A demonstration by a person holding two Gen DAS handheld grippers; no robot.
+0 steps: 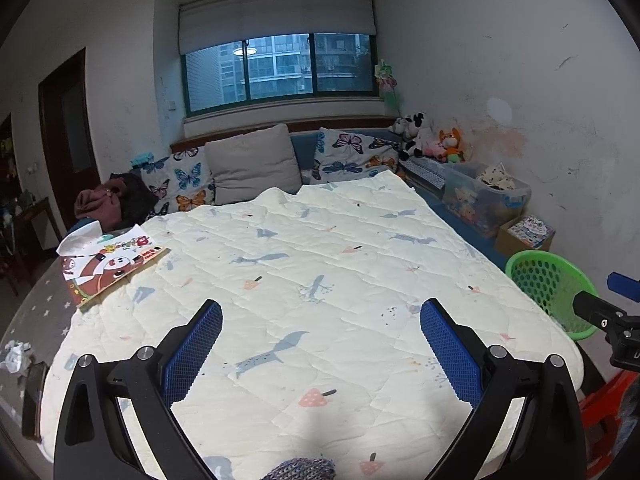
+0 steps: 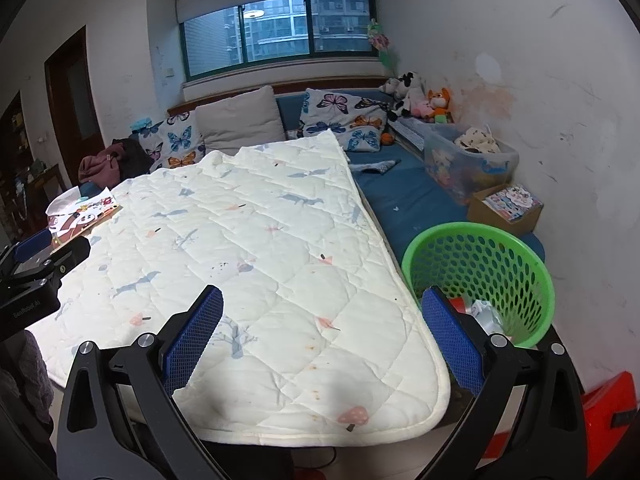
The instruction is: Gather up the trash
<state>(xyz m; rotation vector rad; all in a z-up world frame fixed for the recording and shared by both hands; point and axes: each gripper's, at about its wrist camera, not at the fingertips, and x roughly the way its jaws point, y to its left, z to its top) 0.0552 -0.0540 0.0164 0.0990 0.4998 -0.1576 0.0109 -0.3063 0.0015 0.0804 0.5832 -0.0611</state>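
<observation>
We see crumpled paper [image 1: 15, 356] cut off at lower left, orientation unclear. Basket [image 2: 480, 276] contents partly hidden. Left gripper [image 1: 320, 344] and right gripper [image 2: 322, 332] both spread, empty.

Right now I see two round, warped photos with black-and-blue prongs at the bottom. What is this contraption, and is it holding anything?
No robot here: a person holds a pinching tool in each hand, each with a wide-angle camera looking along its prongs. One photo is from the left gripper, the other from the right gripper. Both have their jaws open and hold nothing. Below lies a white quilt with a picture book at its left edge. A crumpled paper sits beside it. The green basket on the right already holds some trash.
</observation>
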